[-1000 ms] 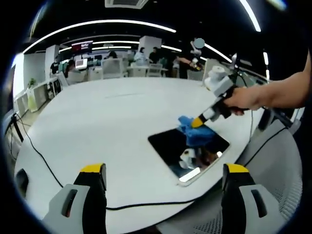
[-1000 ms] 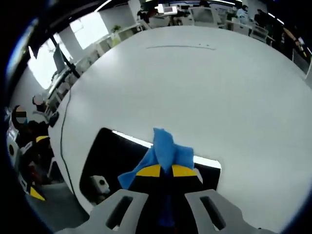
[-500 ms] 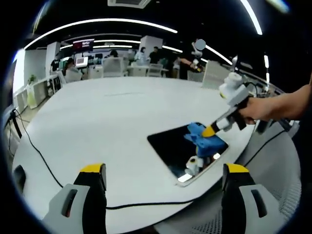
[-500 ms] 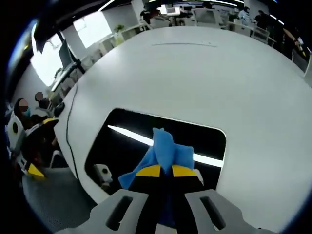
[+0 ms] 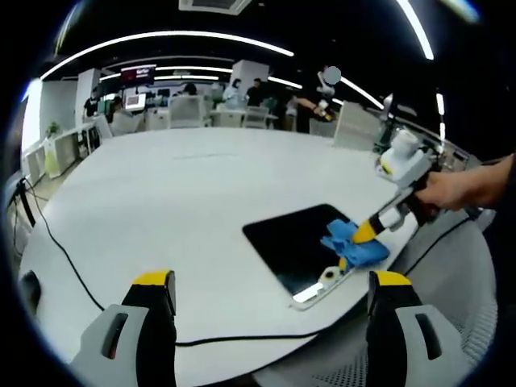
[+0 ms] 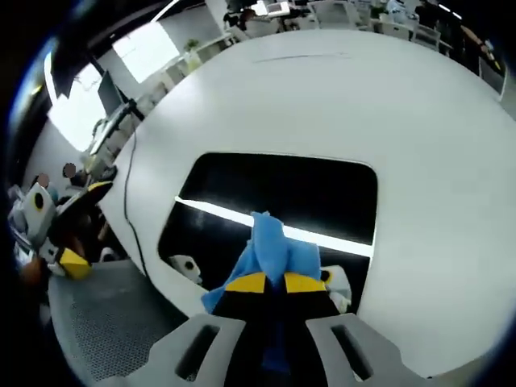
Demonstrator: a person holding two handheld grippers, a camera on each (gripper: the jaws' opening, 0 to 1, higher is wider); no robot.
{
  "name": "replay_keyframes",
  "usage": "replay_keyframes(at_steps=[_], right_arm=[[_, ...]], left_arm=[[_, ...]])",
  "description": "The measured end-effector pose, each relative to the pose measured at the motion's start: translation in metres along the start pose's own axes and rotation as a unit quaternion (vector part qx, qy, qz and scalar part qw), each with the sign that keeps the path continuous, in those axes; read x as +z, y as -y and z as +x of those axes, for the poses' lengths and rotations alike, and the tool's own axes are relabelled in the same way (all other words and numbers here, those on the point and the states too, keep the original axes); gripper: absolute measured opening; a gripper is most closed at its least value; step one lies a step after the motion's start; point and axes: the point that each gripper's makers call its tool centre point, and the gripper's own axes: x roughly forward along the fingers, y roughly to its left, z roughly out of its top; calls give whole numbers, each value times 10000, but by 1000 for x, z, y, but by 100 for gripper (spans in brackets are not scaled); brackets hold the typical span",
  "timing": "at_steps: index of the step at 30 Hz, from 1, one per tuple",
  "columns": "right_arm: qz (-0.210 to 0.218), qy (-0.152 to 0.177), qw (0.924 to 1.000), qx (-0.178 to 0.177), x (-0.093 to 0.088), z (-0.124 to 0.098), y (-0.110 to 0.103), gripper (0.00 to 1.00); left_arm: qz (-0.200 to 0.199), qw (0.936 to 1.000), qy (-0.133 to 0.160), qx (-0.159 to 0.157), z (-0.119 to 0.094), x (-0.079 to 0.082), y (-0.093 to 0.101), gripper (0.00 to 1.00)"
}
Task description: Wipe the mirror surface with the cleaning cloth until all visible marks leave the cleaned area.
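Right gripper (image 5: 364, 234) fingers pinch the blue cleaning cloth (image 5: 355, 245) on the mirror (image 5: 300, 245) near the white table (image 5: 161, 210) edge, left gripper (image 5: 270, 318) fingers spread, idle; risk: an outward stroke shoves the mirror off the edge.
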Motion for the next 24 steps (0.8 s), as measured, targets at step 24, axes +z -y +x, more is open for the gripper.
replay_keyframes(at_steps=[24], right_arm=[[-263,-700,9971,160,-18,-4,-9,1]], left_arm=[[2,9999,-89,-96,2,-2,3,100]])
